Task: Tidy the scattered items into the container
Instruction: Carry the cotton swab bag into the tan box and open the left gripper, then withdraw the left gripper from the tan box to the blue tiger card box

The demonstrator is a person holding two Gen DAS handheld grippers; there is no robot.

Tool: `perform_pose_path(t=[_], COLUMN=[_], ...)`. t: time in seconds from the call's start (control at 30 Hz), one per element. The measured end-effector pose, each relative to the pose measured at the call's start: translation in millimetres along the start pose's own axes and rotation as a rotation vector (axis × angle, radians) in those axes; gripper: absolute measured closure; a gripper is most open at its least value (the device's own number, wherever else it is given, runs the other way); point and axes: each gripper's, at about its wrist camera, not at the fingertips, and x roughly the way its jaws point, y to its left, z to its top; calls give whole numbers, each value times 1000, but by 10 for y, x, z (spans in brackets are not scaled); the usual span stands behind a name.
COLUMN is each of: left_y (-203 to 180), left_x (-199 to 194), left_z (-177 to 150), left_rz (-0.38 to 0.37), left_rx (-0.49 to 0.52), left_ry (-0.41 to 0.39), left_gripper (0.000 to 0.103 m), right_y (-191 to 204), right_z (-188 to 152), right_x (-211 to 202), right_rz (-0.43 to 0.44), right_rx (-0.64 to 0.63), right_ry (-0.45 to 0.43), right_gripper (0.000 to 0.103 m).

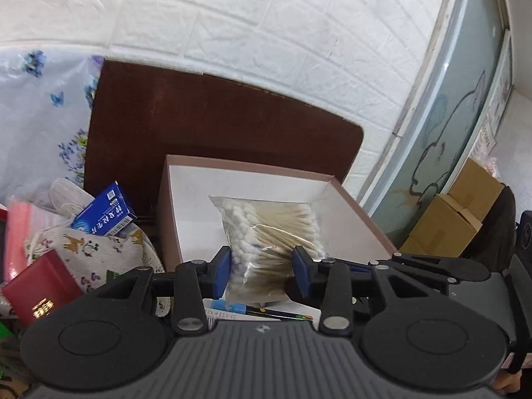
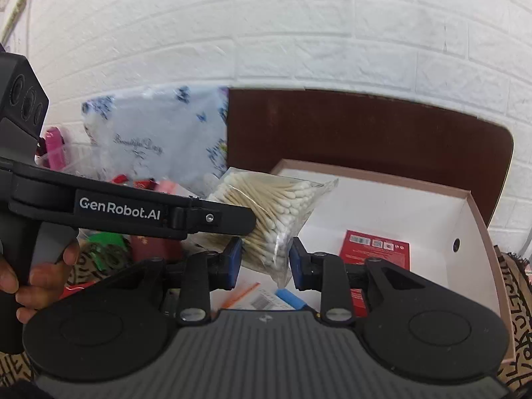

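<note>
A clear bag of cotton swabs (image 1: 266, 229) hangs above the open white box with a pink-brown rim (image 1: 252, 164). My left gripper (image 1: 262, 267) is shut on the bag's lower part, blue pads pressing both sides. In the right wrist view my right gripper (image 2: 266, 261) is shut on a lower corner of the same bag (image 2: 266, 206), over the box (image 2: 465, 196). There the left gripper's finger (image 2: 229, 221) reaches in from the left onto the bag. A red packet (image 2: 375, 249) lies inside the box.
Left of the box lie a blue carton (image 1: 103, 212), a red booklet (image 1: 40, 286), a patterned cloth pouch (image 1: 96, 252) and a floral plastic bag (image 1: 36, 109). A brown board (image 1: 216, 116) leans on the white brick wall. Cardboard boxes (image 1: 459, 212) stand at the right. A hand (image 2: 36, 276) grips the left handle.
</note>
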Motion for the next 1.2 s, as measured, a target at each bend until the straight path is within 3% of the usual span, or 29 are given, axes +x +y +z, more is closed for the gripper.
perform_pose_path(t=[0.2, 0.4, 0.47, 0.5, 0.53, 0.57, 0.6, 0.63, 0.67, 0.87, 1.2], left_y=[114, 197, 224, 232, 245, 253, 251, 244, 235, 235, 132], left_x=[472, 681, 709, 714, 706, 688, 668, 651, 629, 568, 317], left_z=[106, 202, 240, 263, 277, 287, 292, 293, 288, 241, 181], left_rz=[45, 98, 98, 70, 34, 1, -8, -3, -6, -16, 9], left_rx=[-23, -8, -15, -27, -47, -64, -69, -64, -54, -43, -26], left_ry=[80, 98, 93, 91, 91, 89, 85, 82, 72, 59, 35], left_gripper=[61, 61, 50, 38, 25, 20, 7, 1, 1, 1, 1], right_y=[-331, -422, -421, -413, -400, -383, -368, -356, -342, -311, -203], right_z=[41, 154, 181, 203, 218, 230, 233, 233, 233, 228, 194], right_x=[453, 817, 901, 942, 988, 1025, 1039, 1040, 1042, 999, 769], right_rz=[9, 12, 9, 2, -7, -17, -28, -37, -41, -68, -75], right_rx=[52, 40, 19, 14, 9, 3, -1, -7, -15, -19, 9], right_ry=[139, 211, 227, 232, 238, 242, 234, 224, 218, 200, 168], right_gripper=[73, 73, 71, 70, 57, 44, 40, 29, 23, 18, 17])
